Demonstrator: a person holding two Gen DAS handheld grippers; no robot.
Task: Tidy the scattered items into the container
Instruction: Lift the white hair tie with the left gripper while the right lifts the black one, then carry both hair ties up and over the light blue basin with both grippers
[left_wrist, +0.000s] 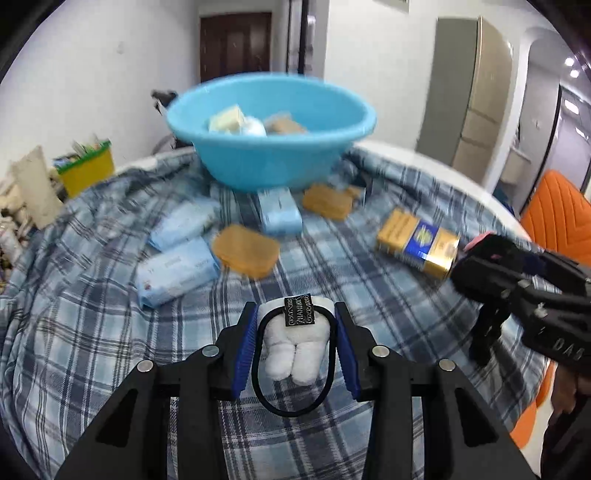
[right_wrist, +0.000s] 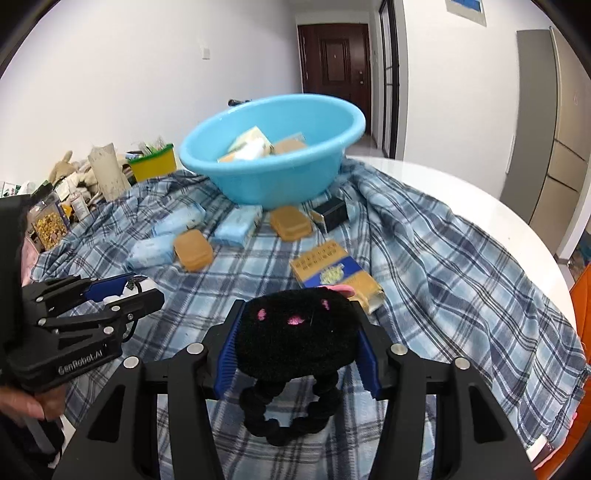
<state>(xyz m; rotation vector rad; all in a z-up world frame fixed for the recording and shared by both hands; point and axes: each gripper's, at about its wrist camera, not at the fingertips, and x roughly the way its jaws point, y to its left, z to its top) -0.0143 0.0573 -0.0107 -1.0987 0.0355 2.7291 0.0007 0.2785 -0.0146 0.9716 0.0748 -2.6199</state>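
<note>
My left gripper (left_wrist: 295, 332) is shut on a white plush hair tie (left_wrist: 293, 341) with a black elastic loop, held above the plaid cloth. My right gripper (right_wrist: 297, 338) is shut on a black plush hair tie (right_wrist: 295, 336) with pink spots and a black scrunchie loop. The blue basin (left_wrist: 271, 147) stands at the far side and holds several small packs; it also shows in the right wrist view (right_wrist: 273, 162). Each gripper shows in the other's view, the right (left_wrist: 480, 266) and the left (right_wrist: 129, 291).
On the plaid cloth (left_wrist: 92, 325) lie light-blue tissue packs (left_wrist: 177, 275), amber soap boxes (left_wrist: 245, 251), a gold-and-blue box (left_wrist: 417, 243) and a small black box (right_wrist: 334, 216). A yellow bin (left_wrist: 86, 171) and clutter stand at the left. An orange chair (left_wrist: 554, 214) is at the right.
</note>
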